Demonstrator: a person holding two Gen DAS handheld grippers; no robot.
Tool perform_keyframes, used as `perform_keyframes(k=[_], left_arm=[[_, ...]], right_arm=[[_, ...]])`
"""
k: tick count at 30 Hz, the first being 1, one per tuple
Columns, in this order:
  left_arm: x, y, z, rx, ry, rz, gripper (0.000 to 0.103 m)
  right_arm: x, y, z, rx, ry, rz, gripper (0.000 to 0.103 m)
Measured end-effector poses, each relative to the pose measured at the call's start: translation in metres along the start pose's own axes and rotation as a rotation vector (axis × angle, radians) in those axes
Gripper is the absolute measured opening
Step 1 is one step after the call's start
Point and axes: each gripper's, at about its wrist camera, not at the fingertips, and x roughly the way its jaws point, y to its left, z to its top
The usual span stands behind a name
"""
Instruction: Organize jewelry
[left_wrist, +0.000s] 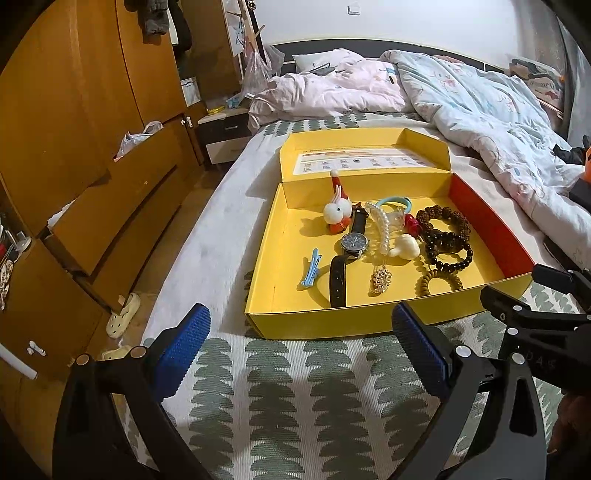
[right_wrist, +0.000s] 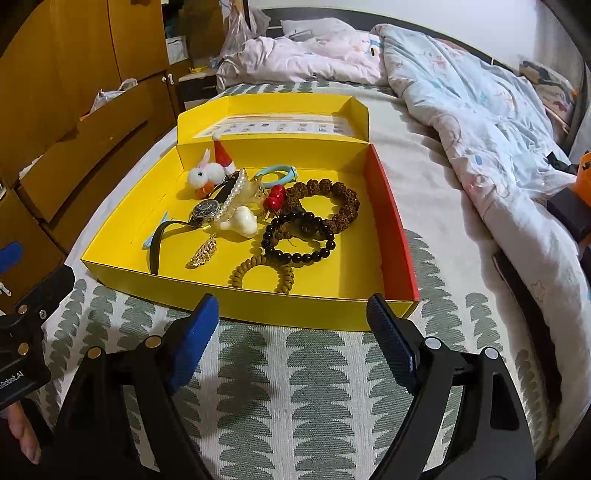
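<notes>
The left claw (left_wrist: 301, 345) is hanging with its two blue pads spread wide, and nothing is sitting between them. The right claw (right_wrist: 291, 328) is doing the same: its pads are standing far apart and are pinching nothing. Both claws are hovering over the bedspread (right_wrist: 295, 398), which is showing a pattern of green trees, just in front of the near wall of the yellow box (right_wrist: 295, 308).

The box is lying open on the bed, with its lid (left_wrist: 365, 147) folded back and its right wall showing red inside. All the jewelry is lying inside this box, mostly toward the middle and right. A wristwatch (left_wrist: 352, 243) with a black strap is lying near the centre, and a blue hair clip (left_wrist: 310, 272) is resting to its left, apart from the others. Behind the watch a white plush rabbit (left_wrist: 337, 211) with a red hat is leaning. A pearl hair claw (left_wrist: 384, 227) is touching the watch, and a light blue hair tie (right_wrist: 277, 173) is lying behind it. To the right, a brown seed bracelet (right_wrist: 332, 206) and a black bead bracelet (right_wrist: 299, 240) are overlapping. An olive spiral hair tie (right_wrist: 262, 275) is lying nearest to the front wall, and a gold brooch (right_wrist: 203, 253) is resting beside it.

Farther away a rumpled quilt (left_wrist: 480, 110) is covering the bed.
</notes>
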Motion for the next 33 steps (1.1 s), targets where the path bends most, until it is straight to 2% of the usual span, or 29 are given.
perform_keyframes(k=[33], left_arm=[[0.0000,-0.0031,-0.0017,-0.005,0.014,-0.004,0.097]], right_arm=[[0.0050,0.0037,-0.0036,0.004,0.011,-0.008,0.089]])
